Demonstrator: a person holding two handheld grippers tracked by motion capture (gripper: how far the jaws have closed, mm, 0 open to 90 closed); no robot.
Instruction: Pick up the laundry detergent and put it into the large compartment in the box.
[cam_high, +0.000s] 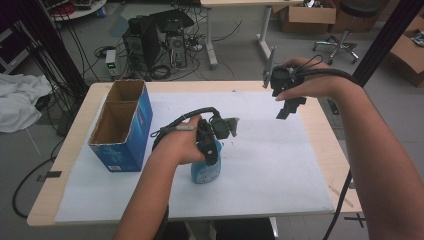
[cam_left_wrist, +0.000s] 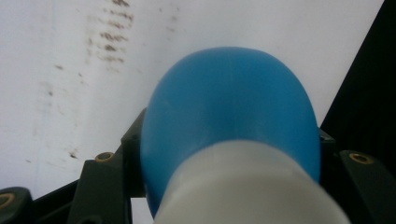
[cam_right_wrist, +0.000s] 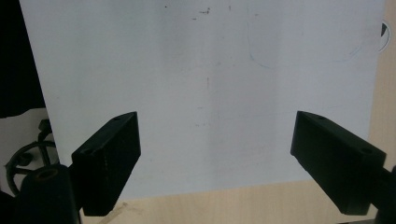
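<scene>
Left tool (cam_left_wrist: 229, 186) grips blue bottle (cam_left_wrist: 231, 116); right tool (cam_right_wrist: 217, 158) gapes.

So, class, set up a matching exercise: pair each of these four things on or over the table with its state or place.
Things:
1. left claw
2. right claw
3. box
4. bottle

States:
A. stands open-topped at the table's left
B. open, holding nothing
C. blue, gripped
D. shut on the bottle

Pairs: 1-D, 2-B, 3-A, 4-C
</scene>
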